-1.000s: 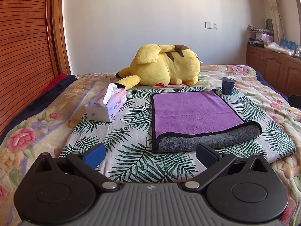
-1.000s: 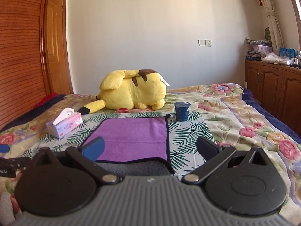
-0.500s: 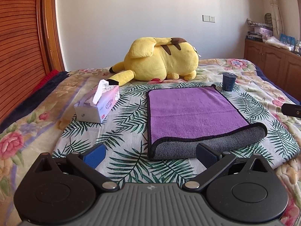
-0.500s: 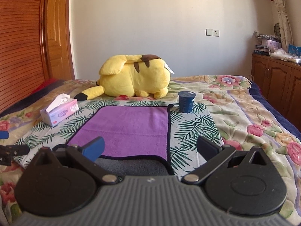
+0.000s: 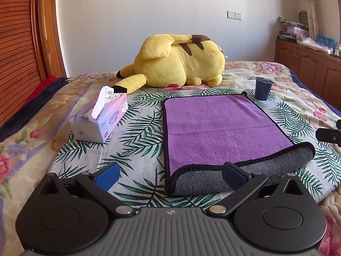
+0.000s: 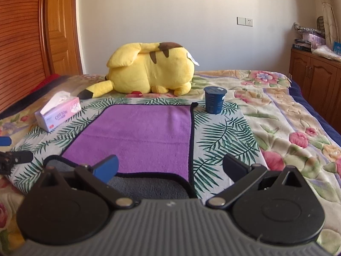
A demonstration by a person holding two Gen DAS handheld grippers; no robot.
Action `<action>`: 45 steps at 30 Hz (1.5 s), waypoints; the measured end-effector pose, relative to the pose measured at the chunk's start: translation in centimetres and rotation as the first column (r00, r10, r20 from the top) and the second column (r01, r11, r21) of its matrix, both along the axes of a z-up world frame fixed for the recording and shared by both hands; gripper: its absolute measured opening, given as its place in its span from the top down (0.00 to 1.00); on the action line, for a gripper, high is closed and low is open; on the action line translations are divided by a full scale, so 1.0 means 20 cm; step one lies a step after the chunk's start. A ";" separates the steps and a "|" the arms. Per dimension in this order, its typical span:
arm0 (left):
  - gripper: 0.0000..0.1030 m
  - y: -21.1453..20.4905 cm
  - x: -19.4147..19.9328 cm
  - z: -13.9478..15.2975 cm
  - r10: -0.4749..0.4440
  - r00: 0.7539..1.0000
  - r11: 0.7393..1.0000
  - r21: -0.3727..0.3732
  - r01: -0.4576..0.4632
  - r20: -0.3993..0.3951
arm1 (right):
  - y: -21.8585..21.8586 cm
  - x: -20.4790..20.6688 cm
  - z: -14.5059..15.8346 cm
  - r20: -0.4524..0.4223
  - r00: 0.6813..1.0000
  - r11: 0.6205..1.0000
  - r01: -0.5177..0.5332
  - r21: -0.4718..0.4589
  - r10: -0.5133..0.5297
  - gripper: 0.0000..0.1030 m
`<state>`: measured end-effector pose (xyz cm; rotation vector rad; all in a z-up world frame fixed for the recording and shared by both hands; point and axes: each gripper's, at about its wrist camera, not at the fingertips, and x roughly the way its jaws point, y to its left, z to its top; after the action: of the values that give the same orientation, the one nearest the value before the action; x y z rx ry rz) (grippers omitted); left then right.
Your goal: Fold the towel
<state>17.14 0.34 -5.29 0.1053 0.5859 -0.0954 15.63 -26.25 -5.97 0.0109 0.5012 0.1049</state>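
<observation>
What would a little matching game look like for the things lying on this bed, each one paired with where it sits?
Things:
1. Towel
2. Tissue box
3. Dark blue cup
4. Yellow plush toy

Places:
A. by the towel's far right corner
B. left of the towel, one tissue sticking up
C. behind the towel, lying on its side
D. spread flat on the leaf-print cloth, grey underside showing at the near edge

Pairs: 1-D, 2-B, 3-A, 4-C

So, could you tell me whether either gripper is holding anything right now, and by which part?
Nothing is held. The left gripper and right gripper are both open, near the towel but not gripping it.
</observation>
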 end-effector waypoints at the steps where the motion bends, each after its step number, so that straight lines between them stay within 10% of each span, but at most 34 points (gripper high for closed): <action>1: 0.16 0.00 0.01 0.00 -0.003 1.000 1.000 0.003 0.003 0.000 | 0.00 0.01 -0.01 -0.004 1.000 1.000 -0.002 0.000 0.002 0.00; 12: 0.16 -0.02 0.14 -0.08 -0.062 0.998 0.998 0.018 0.062 -0.026 | 0.03 0.14 -0.10 -0.076 0.996 0.999 -0.049 -0.020 0.047 0.00; 29: 0.74 0.05 0.25 -0.18 -0.097 0.988 0.992 -0.092 0.086 -0.119 | -0.01 0.25 -0.18 -0.171 0.982 0.997 -0.076 -0.005 0.074 0.00; 45: 0.95 0.06 0.26 -0.24 -0.106 0.980 0.989 -0.116 0.087 -0.168 | -0.08 0.28 -0.19 -0.250 0.962 0.994 -0.108 0.026 0.111 0.14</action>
<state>22.31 1.63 -10.07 0.0201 0.7485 -0.2320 21.26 -27.85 -9.74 0.0081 0.7553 0.2167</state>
